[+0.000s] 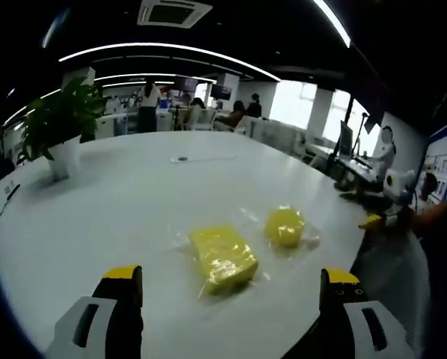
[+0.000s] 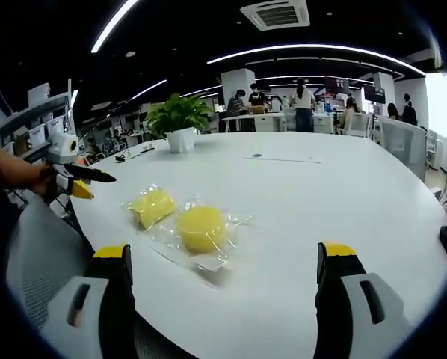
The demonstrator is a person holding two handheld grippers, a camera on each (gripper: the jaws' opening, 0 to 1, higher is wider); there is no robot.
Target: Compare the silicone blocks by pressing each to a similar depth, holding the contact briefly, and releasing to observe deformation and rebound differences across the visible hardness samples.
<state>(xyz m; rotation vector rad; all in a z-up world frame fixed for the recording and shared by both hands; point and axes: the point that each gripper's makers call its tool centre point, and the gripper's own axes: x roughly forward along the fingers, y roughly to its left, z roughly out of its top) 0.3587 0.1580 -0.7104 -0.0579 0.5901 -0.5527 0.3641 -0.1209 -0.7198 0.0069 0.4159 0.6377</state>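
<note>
Two plastic-wrapped yellow samples, a rectangular block (image 1: 223,258) and a round block (image 1: 285,226), lie side by side near the white table's (image 1: 134,202) edge. Left gripper (image 1: 231,288) and right gripper (image 2: 227,262) hover wide open, empty.

you are at a large white table (image 1: 134,202) in an open-plan office. a potted plant (image 1: 59,123) stands at its far left in the left gripper view. curved light strips (image 1: 171,51) and an air vent (image 1: 173,12) mark the dark ceiling. bright windows (image 1: 294,103) line the far right wall. people (image 2: 304,101) occupy desks beyond.
</note>
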